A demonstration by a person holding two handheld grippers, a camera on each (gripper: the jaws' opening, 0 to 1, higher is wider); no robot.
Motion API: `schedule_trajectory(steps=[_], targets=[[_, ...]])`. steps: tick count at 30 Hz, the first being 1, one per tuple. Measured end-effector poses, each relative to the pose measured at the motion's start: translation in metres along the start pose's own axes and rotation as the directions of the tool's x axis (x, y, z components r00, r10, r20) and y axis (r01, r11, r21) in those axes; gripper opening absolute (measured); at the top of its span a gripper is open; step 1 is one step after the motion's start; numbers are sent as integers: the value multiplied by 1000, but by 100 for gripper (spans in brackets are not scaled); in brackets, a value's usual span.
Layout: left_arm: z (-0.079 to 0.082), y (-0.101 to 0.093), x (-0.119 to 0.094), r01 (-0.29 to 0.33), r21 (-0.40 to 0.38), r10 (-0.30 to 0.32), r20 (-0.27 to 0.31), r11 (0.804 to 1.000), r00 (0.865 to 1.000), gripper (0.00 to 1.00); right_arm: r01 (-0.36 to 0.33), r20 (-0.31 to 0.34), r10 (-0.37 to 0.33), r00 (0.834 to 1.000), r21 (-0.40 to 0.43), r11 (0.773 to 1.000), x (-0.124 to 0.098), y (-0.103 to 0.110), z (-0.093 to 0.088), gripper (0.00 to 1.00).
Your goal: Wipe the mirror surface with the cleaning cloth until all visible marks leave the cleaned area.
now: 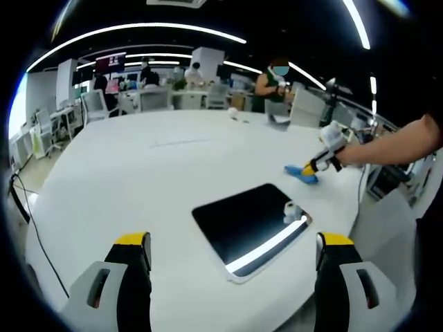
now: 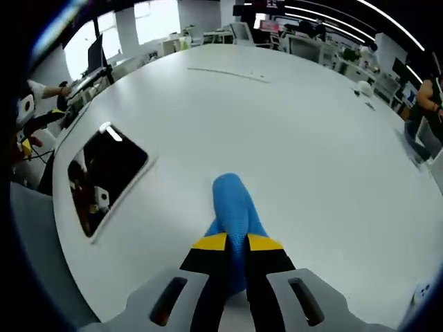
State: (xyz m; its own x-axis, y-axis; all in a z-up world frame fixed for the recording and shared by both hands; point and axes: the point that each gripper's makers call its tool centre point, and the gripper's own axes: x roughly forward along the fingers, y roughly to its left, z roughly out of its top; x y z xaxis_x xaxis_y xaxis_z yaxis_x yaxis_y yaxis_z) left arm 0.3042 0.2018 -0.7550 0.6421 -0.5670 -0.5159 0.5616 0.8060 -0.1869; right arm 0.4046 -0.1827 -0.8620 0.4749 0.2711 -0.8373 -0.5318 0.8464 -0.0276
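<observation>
A flat rectangular mirror with a pale frame lies on the white table, just ahead of my left gripper, which is open and holds nothing. In the right gripper view the same mirror lies to the left. A blue cleaning cloth rests on the table with its near end pinched between the jaws of my right gripper. In the left gripper view the right gripper is to the right of the mirror, with the blue cloth below it on the table.
The large white table is bare around the mirror and cloth. A few small objects sit at its far edge. Chairs, desks and people are beyond it. A person's arm reaches in from the right.
</observation>
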Motion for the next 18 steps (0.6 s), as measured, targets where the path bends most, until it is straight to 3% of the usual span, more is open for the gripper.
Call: schedule_trajectory(steps=[6,14,15,17,18], targets=[[0,1,0,-1,2,1,-1,1000,1000,100,7,11,-6,1000,-77,997,1,1,1,4],[4,-4,2,6,5,-6,5,1000,1000,100,-18,28,19,999,-49,999,-1,1,2,8],[4,-3,2,6,7,-6,6,1000,1000,100,-15,32,16,999,-49,999,-2,0,3,15],[7,0,1,3,10,-3,12,1000,1000,100,23,93,-18,996,-51,998,-6,-6,16,48],[9,2,0,0,9,-1,18,1000,1000,100,17,137,-9,990,-52,998,-11,-4,26,59]])
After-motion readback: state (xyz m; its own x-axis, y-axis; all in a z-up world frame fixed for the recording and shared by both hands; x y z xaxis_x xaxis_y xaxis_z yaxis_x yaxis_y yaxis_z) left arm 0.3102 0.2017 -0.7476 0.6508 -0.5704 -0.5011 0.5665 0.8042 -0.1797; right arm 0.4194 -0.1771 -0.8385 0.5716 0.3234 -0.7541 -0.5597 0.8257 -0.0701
